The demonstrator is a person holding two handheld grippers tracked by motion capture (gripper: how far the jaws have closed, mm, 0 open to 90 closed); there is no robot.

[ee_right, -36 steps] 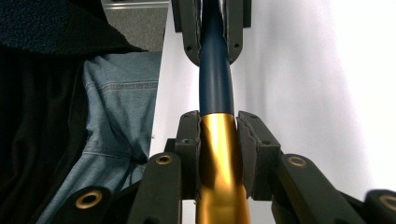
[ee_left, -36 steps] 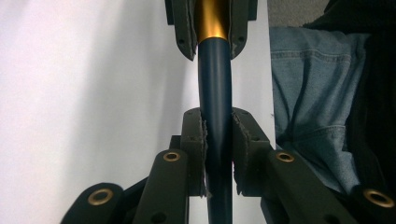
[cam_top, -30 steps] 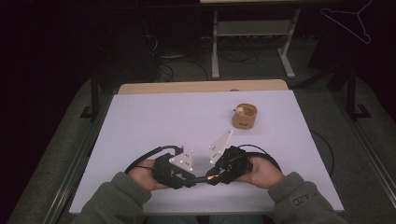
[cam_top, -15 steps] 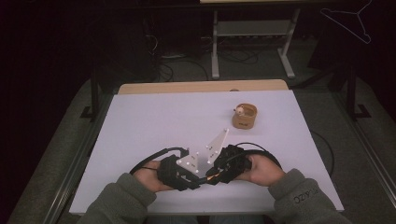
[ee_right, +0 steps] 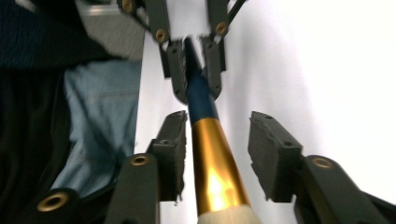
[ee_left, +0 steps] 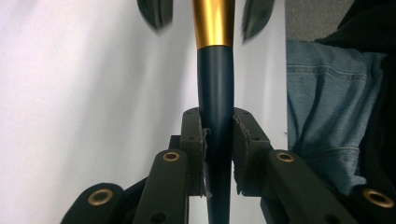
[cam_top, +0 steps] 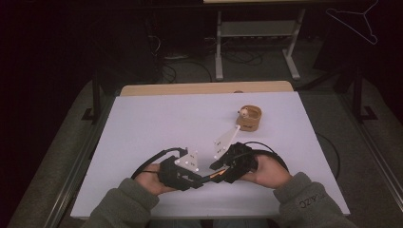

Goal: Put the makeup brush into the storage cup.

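A brush with a dark blue handle (ee_left: pixel 215 88), a gold ferrule (ee_right: pixel 212 158) and white bristles (ee_right: pixel 229 217) lies level between my two grippers near the table's front edge. My left gripper (ee_left: pixel 218 126) is shut on the blue handle. In the high view it (cam_top: pixel 200 180) points right. My right gripper (ee_right: pixel 219 140) faces it, and its jaws have just been opening. They stand on either side of the gold ferrule, and the right pad (ee_right: pixel 271 154) is clearly off it. In the high view the right gripper (cam_top: pixel 218 172) points left, with the brush (cam_top: pixel 214 175) bridging the two.
A small wooden cup (cam_top: pixel 249 118) with a pale object inside stands on the white table (cam_top: pixel 166 118), beyond my right hand. The person's jeans (ee_left: pixel 322 116) lie just past the table's near edge. Table legs and cables sit on the floor beyond the far edge.
Both hands keep nearly the same spot at the front edge. The grippers shift only slightly against each other.
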